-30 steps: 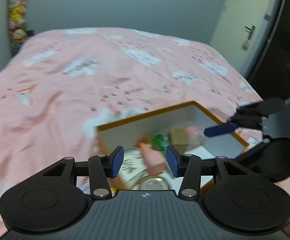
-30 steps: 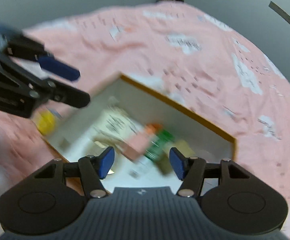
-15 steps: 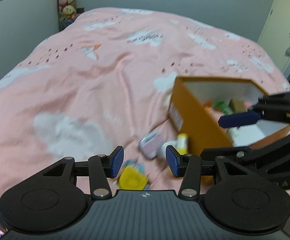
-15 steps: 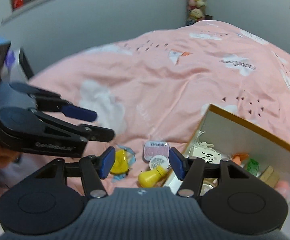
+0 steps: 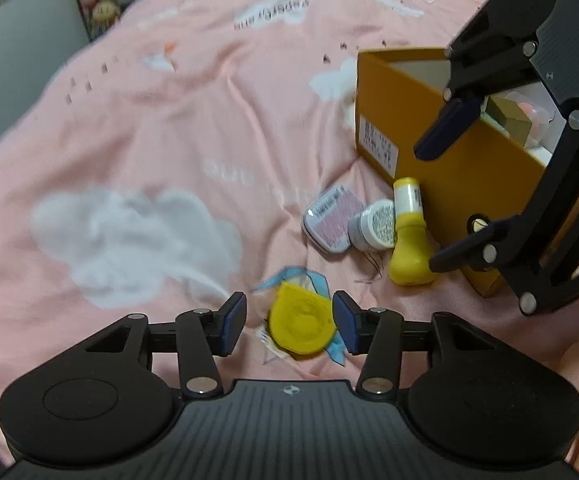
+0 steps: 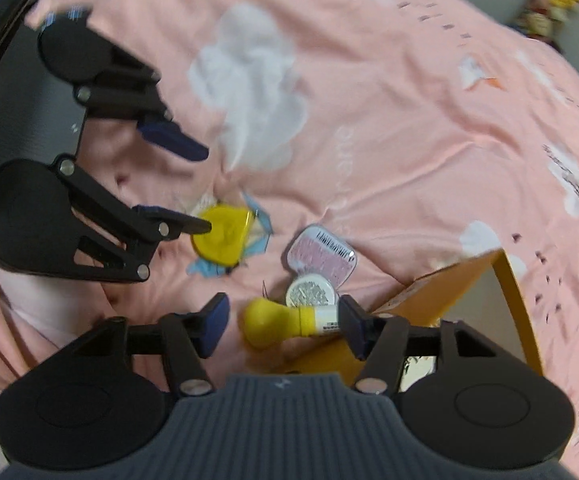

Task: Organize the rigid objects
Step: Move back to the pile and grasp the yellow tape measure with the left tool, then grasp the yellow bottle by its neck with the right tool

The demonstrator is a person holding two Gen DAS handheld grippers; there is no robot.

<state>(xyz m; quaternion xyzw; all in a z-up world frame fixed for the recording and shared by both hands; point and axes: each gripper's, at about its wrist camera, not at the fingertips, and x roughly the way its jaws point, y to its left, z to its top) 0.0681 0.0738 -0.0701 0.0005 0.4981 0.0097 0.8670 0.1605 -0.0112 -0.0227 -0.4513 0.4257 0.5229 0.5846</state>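
Observation:
A yellow round object in a clear blue-edged wrapper [image 5: 302, 327] lies on the pink bedspread between the open fingers of my left gripper [image 5: 289, 328]; it also shows in the right wrist view [image 6: 223, 234]. A yellow bottle [image 6: 285, 320] lies on its side between the open fingers of my right gripper [image 6: 283, 326], next to the orange box [image 5: 449, 160]. A small white jar [image 5: 373, 229] and a pink tin [image 5: 331, 221] lie beside the bottle. The box holds several items.
The pink bedspread [image 5: 149, 120] with white cloud prints spreads left and far. Plush toys [image 5: 97, 4] stand at the far wall. The right gripper's body [image 5: 529, 140] hangs over the box's near corner in the left wrist view.
Both grippers have dropped from above the box toward the loose objects on the bed. The left now brackets the yellow wrapped object, the right brackets the yellow bottle.

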